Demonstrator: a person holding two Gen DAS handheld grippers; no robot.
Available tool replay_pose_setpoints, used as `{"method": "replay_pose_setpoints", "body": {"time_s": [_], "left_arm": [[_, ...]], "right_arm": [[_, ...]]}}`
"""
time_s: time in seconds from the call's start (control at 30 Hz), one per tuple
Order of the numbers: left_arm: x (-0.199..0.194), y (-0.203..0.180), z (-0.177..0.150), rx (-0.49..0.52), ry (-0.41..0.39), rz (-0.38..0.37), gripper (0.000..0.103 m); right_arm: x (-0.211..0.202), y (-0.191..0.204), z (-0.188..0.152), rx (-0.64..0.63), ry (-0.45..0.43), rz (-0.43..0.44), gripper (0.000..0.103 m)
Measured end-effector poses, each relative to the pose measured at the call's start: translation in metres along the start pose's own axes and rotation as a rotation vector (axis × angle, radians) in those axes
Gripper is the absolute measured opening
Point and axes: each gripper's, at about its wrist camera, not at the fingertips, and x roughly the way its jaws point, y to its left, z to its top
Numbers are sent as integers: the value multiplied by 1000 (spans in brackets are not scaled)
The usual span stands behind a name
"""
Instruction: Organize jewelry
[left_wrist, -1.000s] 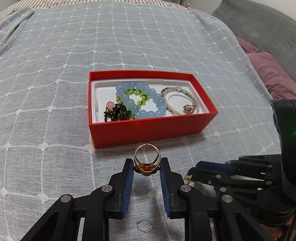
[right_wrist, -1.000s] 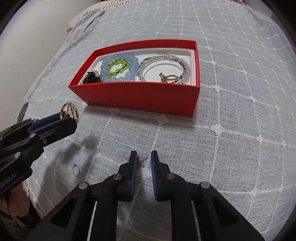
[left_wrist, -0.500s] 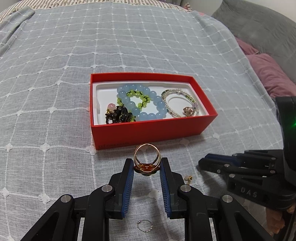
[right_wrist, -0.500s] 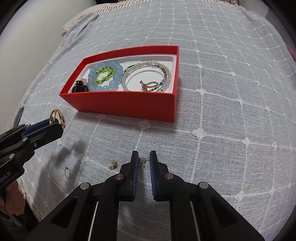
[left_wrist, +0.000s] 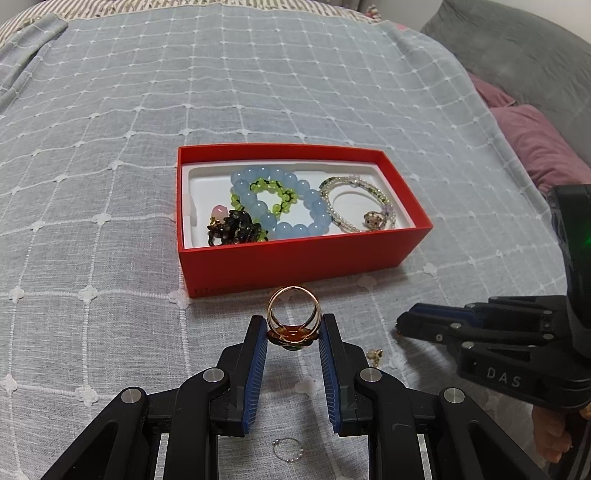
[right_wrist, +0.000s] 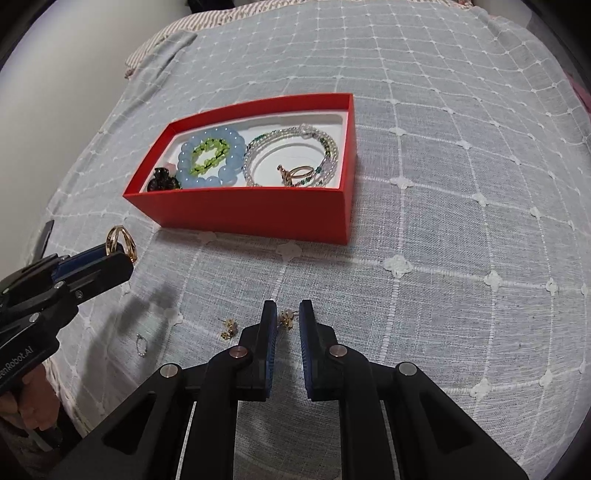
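Grey bedspread (left_wrist: 110, 184): left gripper (left_wrist: 293, 334) clamped the gold ring (left_wrist: 293, 314) before the red box (left_wrist: 295, 258); right gripper (right_wrist: 287, 321) pinched an earring (right_wrist: 286, 318). Best release both low, inside.

- left gripper (left_wrist: 293, 328): black linkage arms, blue ribbed pads, silver round pivot screws
- right gripper (right_wrist: 288, 317): same black-and-blue build, "DAS" lettering on side, green light on body

bedspread (left_wrist: 110, 166): matt woven cloth | red box (left_wrist: 295, 258): matt card | gold ring (left_wrist: 293, 314): shiny metal | blue bead bracelet (left_wrist: 306, 206): glossy
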Motion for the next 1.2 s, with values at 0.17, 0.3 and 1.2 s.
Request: {"method": "replay_pose_setpoints", "body": {"time_s": [0.17, 0.3, 1.2], "left_arm": [[1, 0, 0, 2, 1, 3, 23], [1, 0, 0, 2, 1, 4, 23], [-13, 1, 3, -3, -57, -24, 23]], "right_arm": [[6, 9, -1, -31, 4, -39, 14], [7, 13, 0, -65, -5, -69, 13], [-40, -2, 9, -35, -98, -1, 9]]}}
